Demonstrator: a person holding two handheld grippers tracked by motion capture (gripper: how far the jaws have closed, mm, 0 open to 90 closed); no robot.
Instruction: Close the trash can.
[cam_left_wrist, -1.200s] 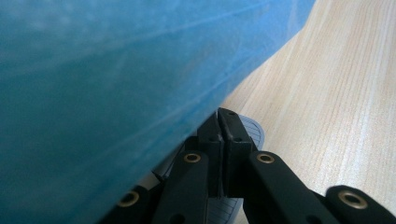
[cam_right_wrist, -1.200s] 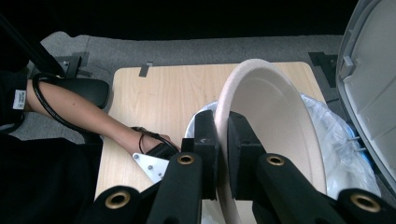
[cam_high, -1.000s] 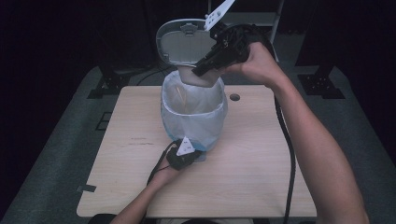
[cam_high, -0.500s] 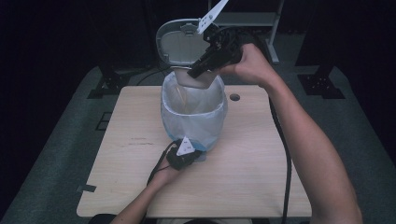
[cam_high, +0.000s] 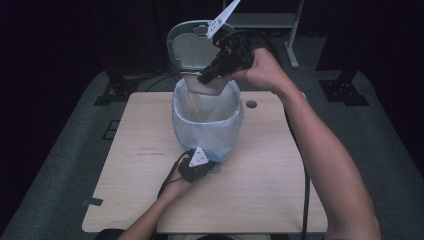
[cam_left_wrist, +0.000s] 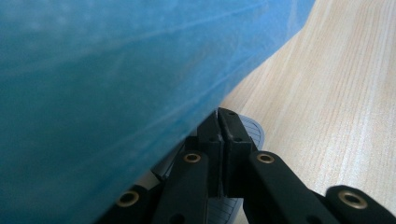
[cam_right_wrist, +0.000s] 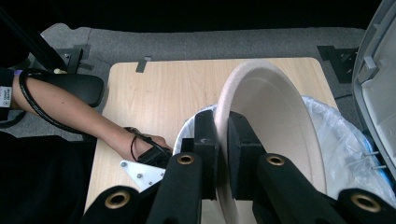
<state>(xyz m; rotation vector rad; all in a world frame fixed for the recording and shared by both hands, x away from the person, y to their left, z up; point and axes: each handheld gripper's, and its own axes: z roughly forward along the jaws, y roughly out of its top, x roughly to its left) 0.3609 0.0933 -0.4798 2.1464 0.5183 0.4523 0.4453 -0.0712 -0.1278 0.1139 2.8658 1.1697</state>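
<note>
In the high view, one bin (cam_high: 207, 125) stands on the one wooden table (cam_high: 280, 170), lined with one clear plastic bag and with its one grey lid (cam_high: 192, 45) standing open at the far side. Two grippers are at work. The right gripper (cam_high: 212, 76) is over the bin's far rim and holds one beige paper bowl (cam_high: 205, 86) tipped on edge above the opening. A thin brownish stream runs from the bowl into the bag; what lies at the bottom I cannot tell. The left gripper (cam_high: 197, 167) sits low against the bin's near side.

In the left gripper view, the left gripper (cam_left_wrist: 219, 122) has its jaws pressed together at the foot of the bin's blue, bag-covered wall (cam_left_wrist: 107, 93), just above the pale table; whether a fold of bag is caught between them I cannot tell.

In the right gripper view, the right gripper (cam_right_wrist: 222, 122) has its jaws clamped tight on the rim of the bowl (cam_right_wrist: 275, 121), which stands nearly upright over the bagged bin (cam_right_wrist: 345, 140), the lid (cam_right_wrist: 378, 84) beside it. The bowl's inside looks bare.
</note>
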